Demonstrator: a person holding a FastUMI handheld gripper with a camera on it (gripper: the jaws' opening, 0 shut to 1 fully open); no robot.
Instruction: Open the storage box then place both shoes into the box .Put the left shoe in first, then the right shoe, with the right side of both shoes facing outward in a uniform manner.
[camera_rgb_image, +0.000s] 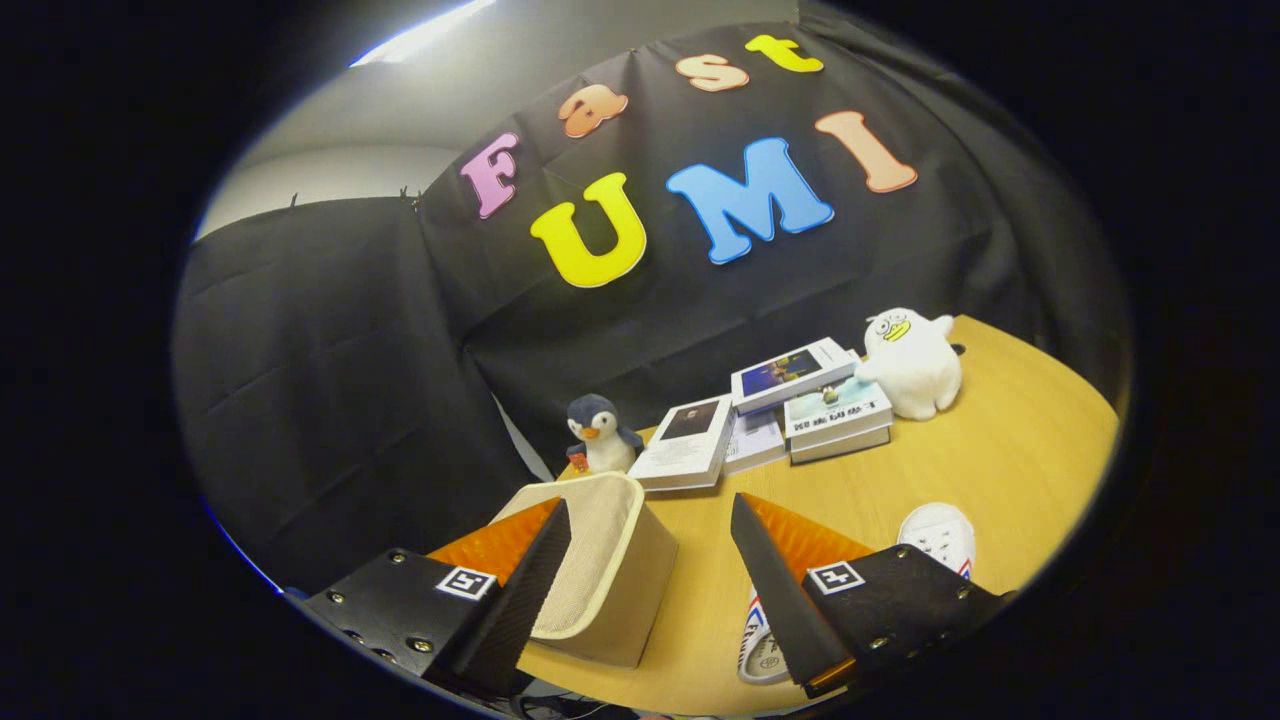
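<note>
At lower centre the gripper (650, 580) hangs wide open, empty, the storage box (610, 570) seemingly unfilled and a white shoe (935, 540) on the surface (1000, 450), so both placements likely remain.

Wooden table (1010, 450): books (790, 405), two plush toys (912, 362), box (610, 560), probably one shoe (940, 535).

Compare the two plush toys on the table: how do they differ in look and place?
The penguin plush is dark on top with a pale belly; the white plush is white all over. The penguin plush looks smaller than the white plush. The penguin plush stands just beyond the beige storage box; the white plush stands beside the stacked books. Both sit upright and have an orange or yellow beak. The gripper is open.
</note>
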